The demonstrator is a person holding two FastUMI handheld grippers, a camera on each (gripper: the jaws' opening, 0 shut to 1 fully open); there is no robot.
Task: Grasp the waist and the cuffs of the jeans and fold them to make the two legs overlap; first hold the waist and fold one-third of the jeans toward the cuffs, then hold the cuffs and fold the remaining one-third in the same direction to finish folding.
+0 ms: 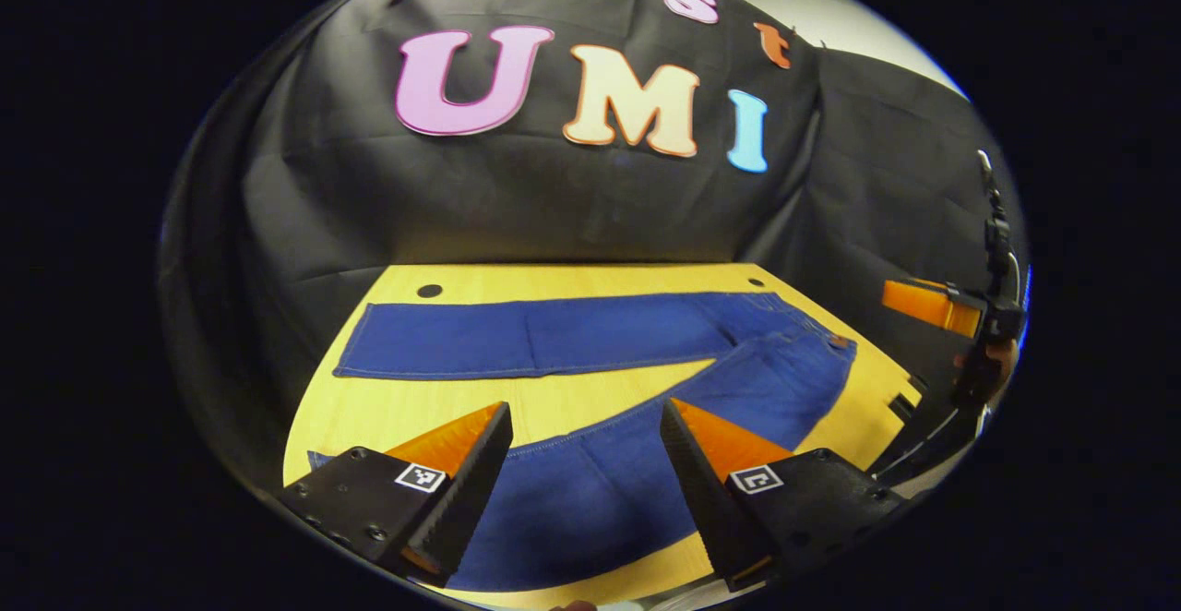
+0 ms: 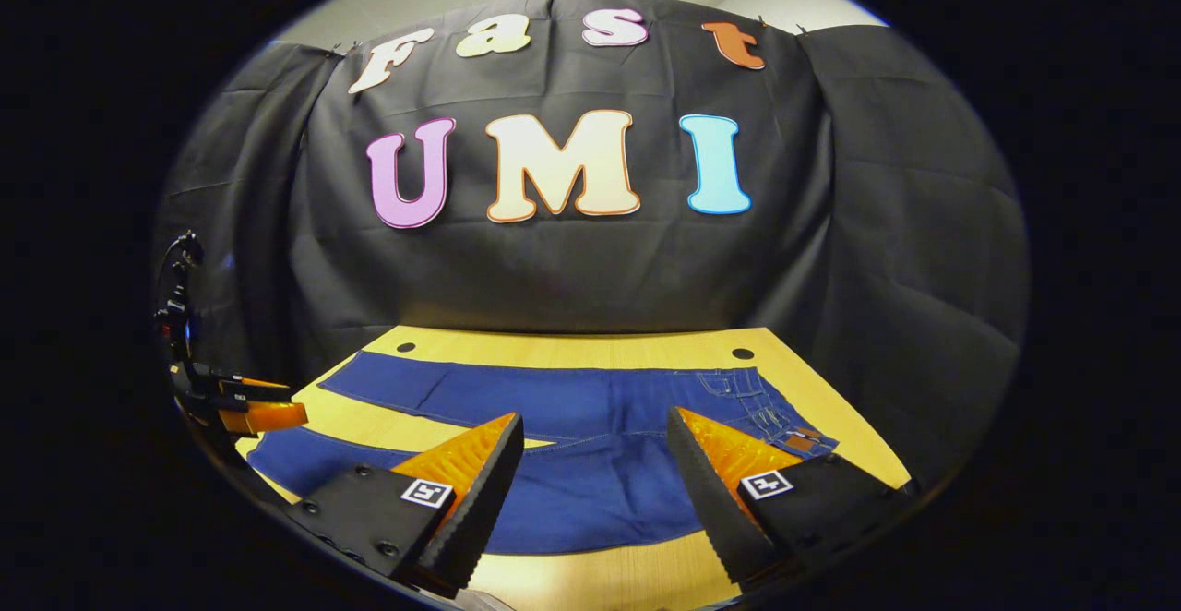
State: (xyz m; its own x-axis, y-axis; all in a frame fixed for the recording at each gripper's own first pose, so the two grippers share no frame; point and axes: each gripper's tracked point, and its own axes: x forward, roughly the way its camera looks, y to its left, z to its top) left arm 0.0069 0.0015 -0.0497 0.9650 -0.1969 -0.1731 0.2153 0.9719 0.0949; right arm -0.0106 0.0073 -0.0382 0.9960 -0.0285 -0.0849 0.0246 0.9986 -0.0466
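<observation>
Yellow wooden table (image 2: 590, 345), black backdrop cloth (image 2: 886, 251).

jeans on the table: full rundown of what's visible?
The jeans are dark blue denim with lighter seam stitching, lying flat and unfolded on the yellow wooden table. The two legs are spread apart in a V, with bare tabletop between them. The waist, with pockets and a small brown patch, lies toward the right, the cuffs toward the left. Both grippers hover above, open; neither touches the fabric.
</observation>
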